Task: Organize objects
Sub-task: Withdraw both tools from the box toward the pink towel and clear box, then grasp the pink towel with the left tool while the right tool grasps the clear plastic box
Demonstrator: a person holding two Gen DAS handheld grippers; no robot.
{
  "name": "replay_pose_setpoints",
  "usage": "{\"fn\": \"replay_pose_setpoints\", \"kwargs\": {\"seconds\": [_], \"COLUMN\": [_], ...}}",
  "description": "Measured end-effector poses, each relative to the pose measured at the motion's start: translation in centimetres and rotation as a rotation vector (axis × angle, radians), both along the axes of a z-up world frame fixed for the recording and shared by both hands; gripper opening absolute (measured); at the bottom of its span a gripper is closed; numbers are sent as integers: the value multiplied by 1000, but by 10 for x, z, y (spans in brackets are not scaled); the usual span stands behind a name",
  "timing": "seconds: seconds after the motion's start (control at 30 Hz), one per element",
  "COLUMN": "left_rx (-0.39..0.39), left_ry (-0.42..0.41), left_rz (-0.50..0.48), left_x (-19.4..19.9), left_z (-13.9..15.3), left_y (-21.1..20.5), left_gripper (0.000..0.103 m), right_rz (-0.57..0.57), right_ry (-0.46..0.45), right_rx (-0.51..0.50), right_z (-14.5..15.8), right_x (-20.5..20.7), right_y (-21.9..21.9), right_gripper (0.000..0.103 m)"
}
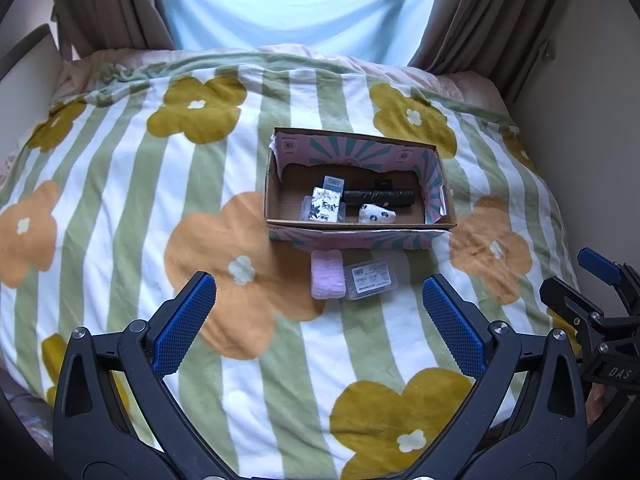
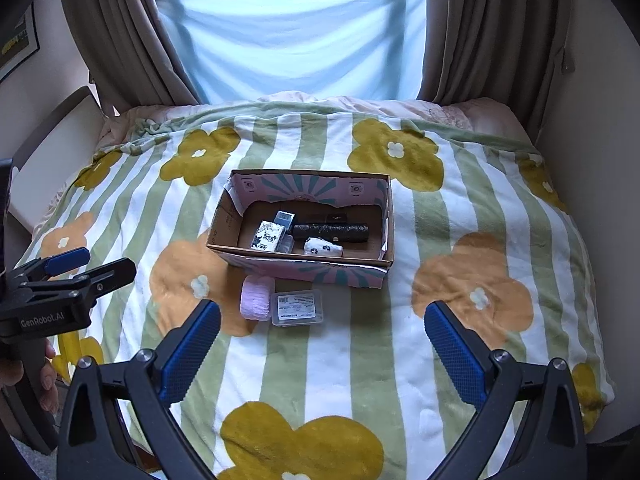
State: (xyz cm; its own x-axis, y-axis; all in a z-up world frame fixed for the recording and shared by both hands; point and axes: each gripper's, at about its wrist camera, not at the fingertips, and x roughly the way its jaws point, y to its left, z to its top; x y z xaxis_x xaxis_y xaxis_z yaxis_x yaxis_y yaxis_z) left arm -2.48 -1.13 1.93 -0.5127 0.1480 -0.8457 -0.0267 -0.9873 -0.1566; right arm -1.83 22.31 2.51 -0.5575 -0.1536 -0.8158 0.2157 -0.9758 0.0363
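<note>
Both hand-held grippers (image 1: 320, 312) (image 2: 322, 340) agape; black roll (image 1: 378, 197) lying crosswise in box (image 1: 276, 184)

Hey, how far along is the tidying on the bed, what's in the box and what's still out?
Done: the cardboard box already holds a black roll, a patterned packet and a few other small items. In hand: nothing; the left gripper and right gripper are both open. Left: the pink pad and the clear plastic case on the blanket.

soft fleecy blanket (image 1: 120, 184); matt cardboard box (image 1: 276, 184) with printed paper lining; clear glossy plastic case (image 1: 370, 280); fuzzy pink cloth (image 1: 328, 278); rough blue rubbery pads (image 1: 184, 324) on matt black plastic.
</note>
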Motion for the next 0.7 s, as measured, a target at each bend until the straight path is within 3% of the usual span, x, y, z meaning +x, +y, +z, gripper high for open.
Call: {"fn": "replay_pose_setpoints", "kwargs": {"seconds": [0.2,0.33,0.7], "left_rx": [-5,-8,6], "left_ry": [-58,-102,-251], "left_rz": [-38,-57,-116], "left_x": [-20,-45,-106], "left_z": [-21,-51,-184], "left_y": [10,17,34], "left_gripper": [103,103,95], "right_rz": [64,85,185], "right_ry": [17,11,-37], "right_rx": [22,27,110], "right_z": [-27,-60,-176], "right_x": [0,-5,-25], "right_y": [-10,-18,-44], "right_gripper": [102,102,102]}}
